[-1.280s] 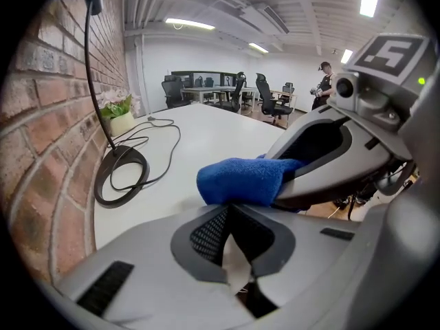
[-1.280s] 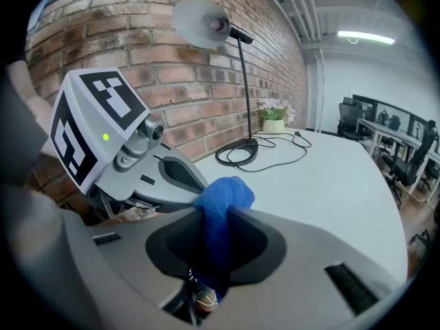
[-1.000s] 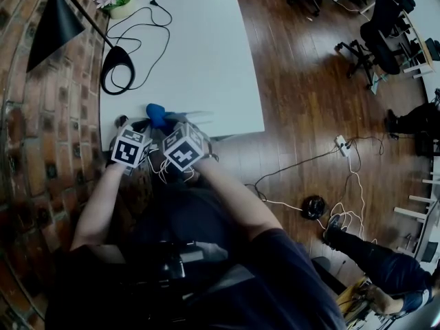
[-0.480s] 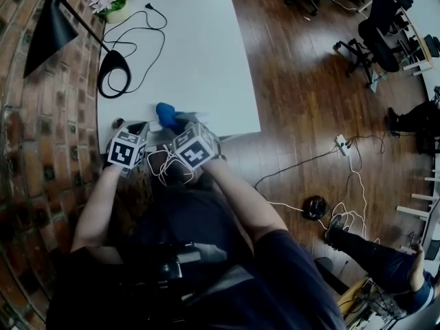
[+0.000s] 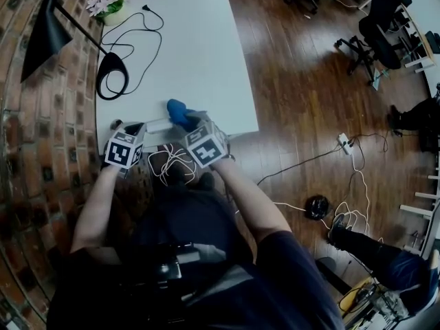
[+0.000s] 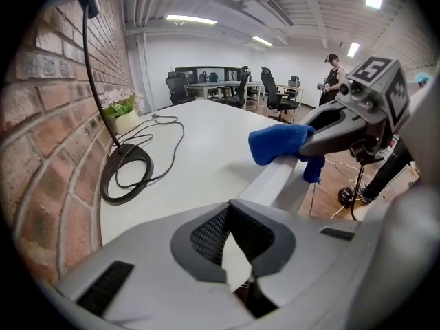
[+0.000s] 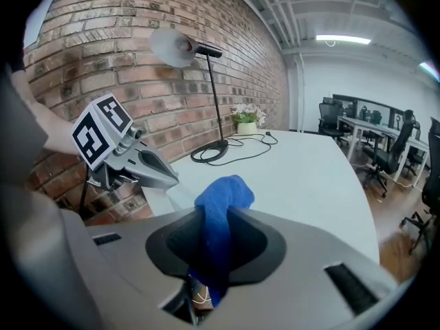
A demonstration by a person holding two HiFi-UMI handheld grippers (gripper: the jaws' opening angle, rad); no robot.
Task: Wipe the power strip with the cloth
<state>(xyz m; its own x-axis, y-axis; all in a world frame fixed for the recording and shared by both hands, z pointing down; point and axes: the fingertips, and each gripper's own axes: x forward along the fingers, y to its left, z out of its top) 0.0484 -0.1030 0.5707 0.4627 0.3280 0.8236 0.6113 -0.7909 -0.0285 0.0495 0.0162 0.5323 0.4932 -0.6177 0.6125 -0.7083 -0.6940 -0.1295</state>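
At left, beside the brick wall: left gripper (image 5: 137,126), jaws pinched almost together on the end of the white power strip (image 5: 158,125), laid along the near edge of the white table (image 5: 199,53). Further right: blue cloth (image 5: 180,112) draped on the strip, clamped between narrowly parted jaws of the right gripper (image 5: 193,121)

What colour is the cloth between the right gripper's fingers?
Blue. The cloth shows best in the right gripper view.
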